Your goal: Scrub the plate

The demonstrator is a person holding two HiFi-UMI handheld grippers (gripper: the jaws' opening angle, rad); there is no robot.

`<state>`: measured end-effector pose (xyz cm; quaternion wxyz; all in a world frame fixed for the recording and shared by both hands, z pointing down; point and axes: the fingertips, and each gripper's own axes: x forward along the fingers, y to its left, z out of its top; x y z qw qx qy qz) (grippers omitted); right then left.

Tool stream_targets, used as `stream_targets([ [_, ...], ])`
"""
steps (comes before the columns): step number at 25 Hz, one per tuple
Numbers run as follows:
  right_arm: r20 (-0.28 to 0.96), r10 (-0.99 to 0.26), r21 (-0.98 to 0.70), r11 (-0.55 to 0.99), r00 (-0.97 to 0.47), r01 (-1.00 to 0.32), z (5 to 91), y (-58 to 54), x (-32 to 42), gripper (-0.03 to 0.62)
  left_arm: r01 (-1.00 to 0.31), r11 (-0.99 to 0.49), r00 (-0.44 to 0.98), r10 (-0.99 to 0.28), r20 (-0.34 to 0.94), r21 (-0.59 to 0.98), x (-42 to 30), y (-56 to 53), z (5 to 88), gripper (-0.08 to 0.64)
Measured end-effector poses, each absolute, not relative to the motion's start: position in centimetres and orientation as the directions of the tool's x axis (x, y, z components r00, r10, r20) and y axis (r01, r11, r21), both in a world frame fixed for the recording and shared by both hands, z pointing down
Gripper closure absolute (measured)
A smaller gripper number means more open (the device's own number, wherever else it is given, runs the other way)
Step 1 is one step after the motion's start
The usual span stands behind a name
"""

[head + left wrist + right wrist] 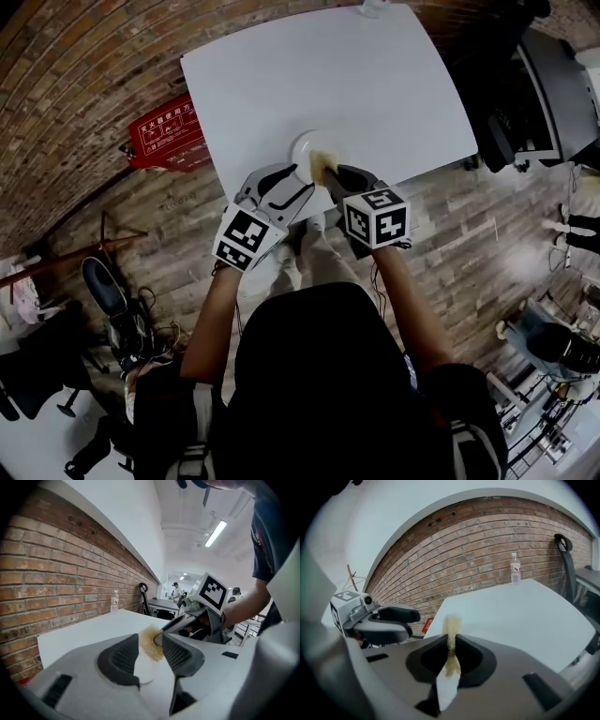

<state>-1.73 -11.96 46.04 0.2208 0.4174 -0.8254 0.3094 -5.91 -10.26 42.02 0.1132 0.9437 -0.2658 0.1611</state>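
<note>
Currently: a white desk (pixel 375 84) fills the upper part of the head view. The left gripper (pixel 291 186) and right gripper (pixel 342 178) come together at the desk's near edge. A white plate (pixel 305 148) sits on the desk at that edge. The left fingers (pixel 180 654) are closed on the plate's rim, which fills the gap between them. The right fingers (pixel 473 658) are clamped on a thin yellowish sponge (pixel 323 167), which lies against the plate. A small water bottle (pixel 515 569) stands upright at the desk's far edge, well apart.
</note>
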Motion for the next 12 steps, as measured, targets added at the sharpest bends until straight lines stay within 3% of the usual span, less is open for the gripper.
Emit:
stream_targets([
  [6, 0.582, -0.599, -0.296, 0.474, -0.550, -0.829, 43.2, -10.4, -3.5, 0.551, -0.575, -0.810, 0.798, -0.525, 0.295, 0.116, -8.2, -9.5, 38.6, 0.483],
  [12, 0.517, -0.662, -0.275, 0.472, -0.543, -0.838, 39.8, -9.4, -4.2, 0.551, -0.583, -0.803, 0.802, -0.542, 0.251, 0.127, -9.6, -7.7, 36.0, 0.534],
])
